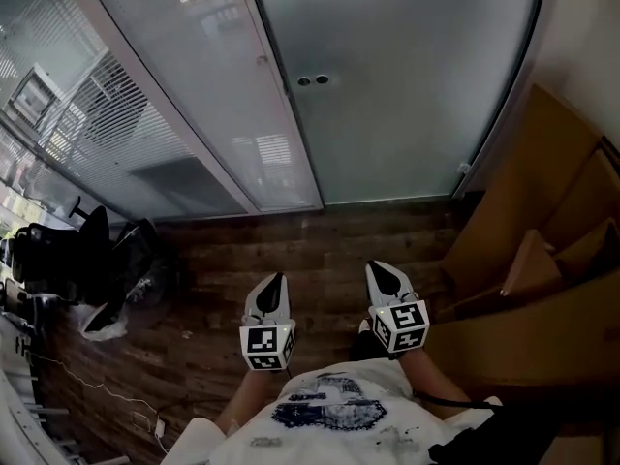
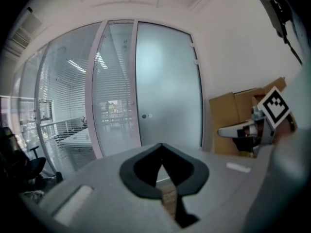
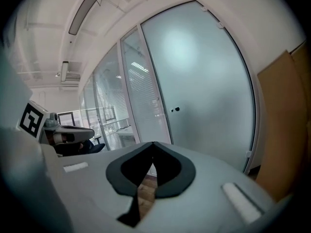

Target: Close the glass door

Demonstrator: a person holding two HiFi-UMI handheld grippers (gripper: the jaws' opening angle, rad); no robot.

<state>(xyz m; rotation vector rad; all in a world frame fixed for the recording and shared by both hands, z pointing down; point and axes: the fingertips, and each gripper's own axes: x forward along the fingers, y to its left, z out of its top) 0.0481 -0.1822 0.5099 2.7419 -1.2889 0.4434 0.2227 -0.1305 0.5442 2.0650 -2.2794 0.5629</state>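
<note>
The frosted glass door (image 1: 407, 85) stands flush in its frame, with two small round lock fittings (image 1: 312, 80) near its left edge. Both grippers hover over the wooden floor, well short of the door and touching nothing. My left gripper (image 1: 275, 281) is shut and empty, and my right gripper (image 1: 383, 271) beside it is shut and empty too. In the left gripper view the door (image 2: 167, 91) lies straight ahead beyond the closed tips (image 2: 162, 145). In the right gripper view the door (image 3: 204, 81) fills the middle, behind the closed tips (image 3: 153, 143).
Flattened cardboard boxes (image 1: 552, 250) lean against the wall on the right. A fixed glass partition with blinds (image 1: 126, 114) adjoins the door on the left. A black office chair and a fan (image 1: 97, 260) stand at the left, with a thin cable on the floor nearby.
</note>
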